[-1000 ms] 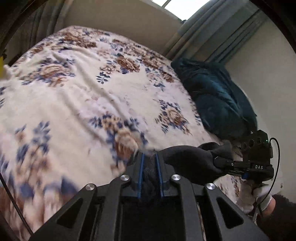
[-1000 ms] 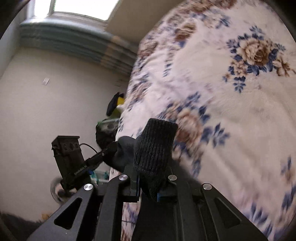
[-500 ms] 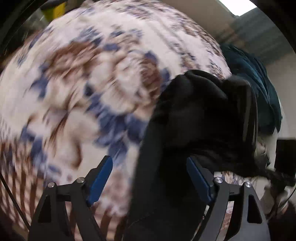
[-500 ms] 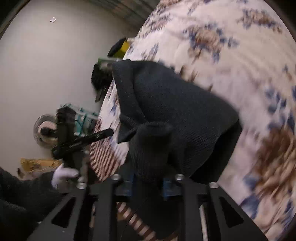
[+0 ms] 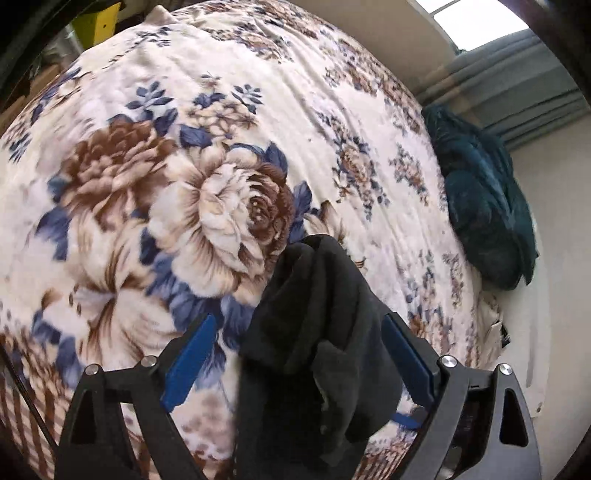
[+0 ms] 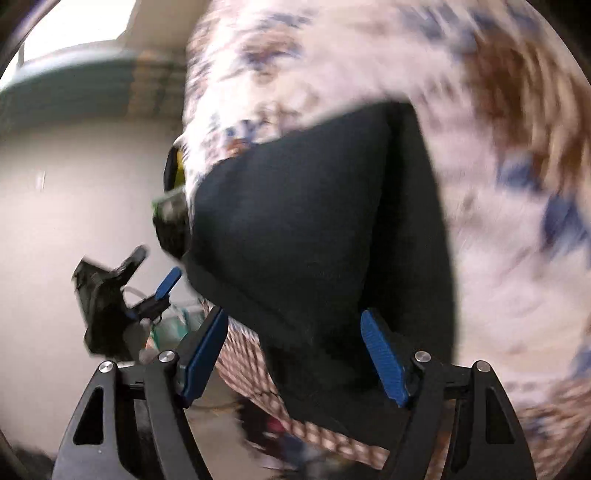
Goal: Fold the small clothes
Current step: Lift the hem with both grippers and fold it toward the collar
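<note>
A small black knit garment [image 5: 317, 332] lies bunched on the floral bedspread [image 5: 184, 166] at the near edge of the bed. My left gripper [image 5: 295, 354] is open, its blue-padded fingers wide on either side of the cloth. In the blurred right wrist view the same garment [image 6: 314, 229] lies folded on the bedspread [image 6: 498, 184]. My right gripper [image 6: 295, 354] is open too, with the cloth between its spread fingers. The left gripper [image 6: 162, 291] shows at the left of that view, open.
A dark teal blanket [image 5: 480, 206] is heaped at the far right side of the bed by grey curtains [image 5: 517, 74]. A yellow object [image 5: 96, 22] stands beyond the bed's far left corner. A white wall [image 6: 74, 203] lies beside the bed edge.
Both grippers were shut on the black garment and held it stretched between them. They lowered it onto the bed and opened, the left first, then the right.
</note>
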Tool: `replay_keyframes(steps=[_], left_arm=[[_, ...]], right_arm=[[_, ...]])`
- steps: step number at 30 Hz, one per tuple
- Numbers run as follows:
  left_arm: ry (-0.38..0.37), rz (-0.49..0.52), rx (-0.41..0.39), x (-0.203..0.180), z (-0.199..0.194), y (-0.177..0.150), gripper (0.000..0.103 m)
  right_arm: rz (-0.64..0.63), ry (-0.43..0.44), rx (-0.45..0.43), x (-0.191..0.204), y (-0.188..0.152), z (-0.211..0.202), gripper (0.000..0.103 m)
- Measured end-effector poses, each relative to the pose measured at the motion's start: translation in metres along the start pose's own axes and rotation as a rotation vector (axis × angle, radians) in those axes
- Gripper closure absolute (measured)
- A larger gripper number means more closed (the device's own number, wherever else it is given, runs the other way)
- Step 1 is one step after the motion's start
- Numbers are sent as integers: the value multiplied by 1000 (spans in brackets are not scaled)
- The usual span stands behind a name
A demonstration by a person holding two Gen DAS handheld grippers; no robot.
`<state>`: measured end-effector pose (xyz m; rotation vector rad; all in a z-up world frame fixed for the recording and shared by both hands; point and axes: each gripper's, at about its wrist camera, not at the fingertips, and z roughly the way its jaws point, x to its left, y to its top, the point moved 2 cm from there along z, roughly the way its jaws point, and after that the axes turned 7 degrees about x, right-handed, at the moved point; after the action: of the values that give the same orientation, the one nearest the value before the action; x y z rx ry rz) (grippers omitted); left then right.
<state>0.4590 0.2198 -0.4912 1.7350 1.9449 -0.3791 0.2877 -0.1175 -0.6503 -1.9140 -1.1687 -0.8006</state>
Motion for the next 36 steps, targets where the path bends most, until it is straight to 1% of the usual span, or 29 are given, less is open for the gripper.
replay_keyframes(steps=[2,3,4,5,6,8,9,10,11,13,15,17,18,19,21,22,23,24,25,26,27,29,30,31,32,34,35,36], left_arm=[[12,25,15,-1,6,2,12],[23,36,23,0,7,0,12],[31,43,35,1,10,-1,12],[38,44,46,3,12,-2,12],[45,43,52,6,13,-4,12],[52,34,72,13,16,-9,12],[56,28,80,17,17,-13,12],[59,24,90,20,18,-16,12],[60,18,101,21,20,-18,12],[43,0,122,22,23,-23,12],[43,-2,135,18,28,-24,12],[67,15,150,9,34,-23,12],[71,25,148,4,36,-21,12],[88,48,145,-5,39,-19,12],[101,112,137,-24,48,-16,12],[131,162,133,-35,54,-15,12],[174,211,136,-44,62,-16,12],[237,275,153,-51,71,-20,12],[323,351,176,-56,81,-31,11],[368,395,189,-55,85,-45,11],[381,410,200,-51,86,-54,11],[409,410,239,-33,86,-75,11],[446,410,273,-21,87,-86,11],[461,415,296,-14,88,-95,11],[464,408,316,-4,87,-104,11],[486,356,358,16,84,-119,11],[476,320,370,23,79,-123,11],[455,292,361,26,73,-125,11]], right_arm=[[86,102,-21,-19,3,15,27],[124,187,-36,-27,4,21,44],[147,194,-48,-31,2,21,76],[149,200,-80,-30,-1,13,78],[118,179,-111,-24,-4,2,81],[41,133,-170,-9,-12,-33,83],[23,125,-175,-6,-14,-45,83],[8,91,-153,-5,-14,-56,83],[8,37,-128,-8,-12,-60,83],[-10,-90,-89,-12,-10,-63,83],[-25,-220,-56,-21,-7,-62,83],[-42,-263,-40,-23,-1,-54,83],[-68,-304,-29,-21,-2,-52,83],[-82,-324,-25,-20,-3,-51,83],[-80,-323,-30,-17,-5,-53,83],[-74,-318,-35,-17,-6,-56,83],[-73,-313,-39,-17,-8,-58,83],[-72,-315,-46,-16,-8,-59,83],[-70,-314,-56,-16,-7,-63,83],[-62,-313,-56,-18,-9,-66,83],[-46,-318,-48,-22,-11,-68,83],[-43,-328,-44,-20,-15,-62,83],[-43,-331,-49,-20,-13,-60,83],[-41,-333,-54,-19,-10,-56,83],[-37,-331,-48,-19,-10,-56,83],[-43,-340,-47,-15,-1,-46,83],[-53,-351,-42,-11,1,-44,83],[-59,-361,-30,-8,0,-43,81]])
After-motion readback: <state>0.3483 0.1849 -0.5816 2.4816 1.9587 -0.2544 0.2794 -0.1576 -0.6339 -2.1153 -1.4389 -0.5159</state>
